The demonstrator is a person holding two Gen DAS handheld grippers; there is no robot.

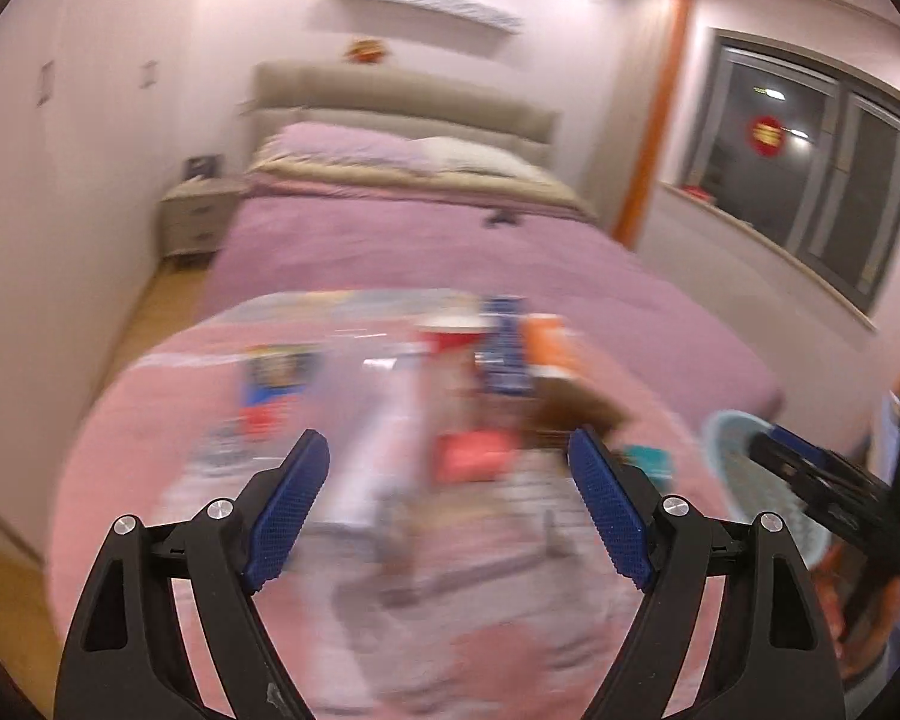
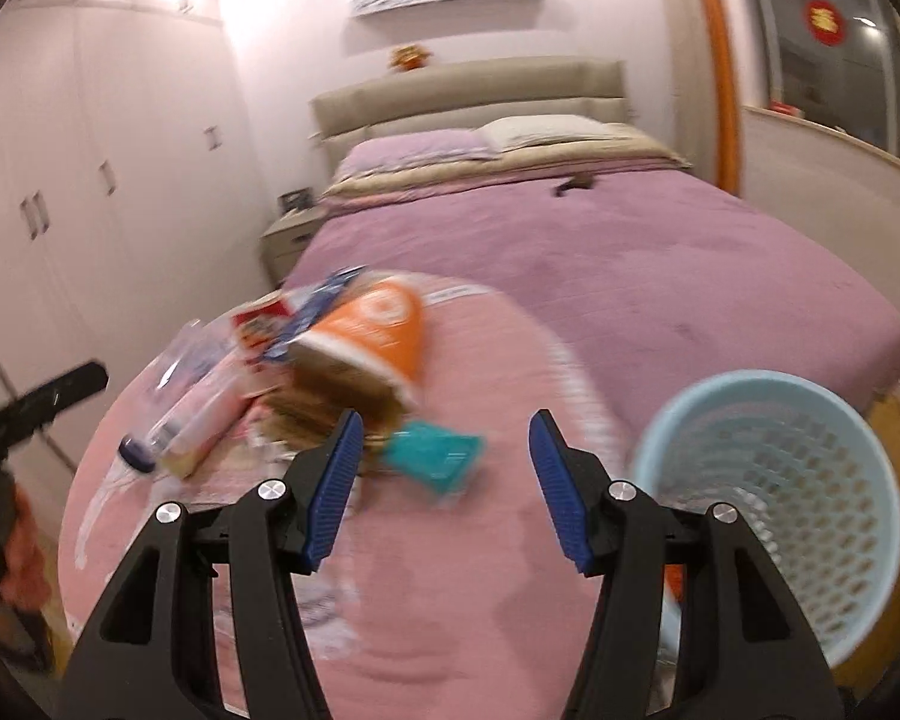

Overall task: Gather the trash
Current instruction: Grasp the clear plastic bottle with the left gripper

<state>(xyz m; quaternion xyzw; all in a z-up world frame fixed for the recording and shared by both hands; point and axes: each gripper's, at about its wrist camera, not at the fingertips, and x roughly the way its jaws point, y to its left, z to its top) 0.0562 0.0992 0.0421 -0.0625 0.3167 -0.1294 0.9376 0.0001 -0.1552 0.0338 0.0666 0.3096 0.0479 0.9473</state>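
Several pieces of trash lie on a round pink table (image 2: pixel 480 600): an orange packet (image 2: pixel 384 324), a teal wrapper (image 2: pixel 435 456), a clear plastic bottle with a blue cap (image 2: pixel 174 414) and a blue packet (image 2: pixel 315 306). My right gripper (image 2: pixel 447 450) is open and empty, just above the teal wrapper. A light blue mesh bin (image 2: pixel 774 510) stands right of the table. My left gripper (image 1: pixel 450 468) is open and empty above the blurred trash; the orange packet (image 1: pixel 549 342) and bin (image 1: pixel 750 480) show there too.
A bed with a purple cover (image 2: pixel 630 252) lies behind the table. White wardrobes (image 2: pixel 60 192) line the left wall, with a nightstand (image 2: pixel 288 240) beside the bed. A window (image 1: pixel 810 168) is on the right.
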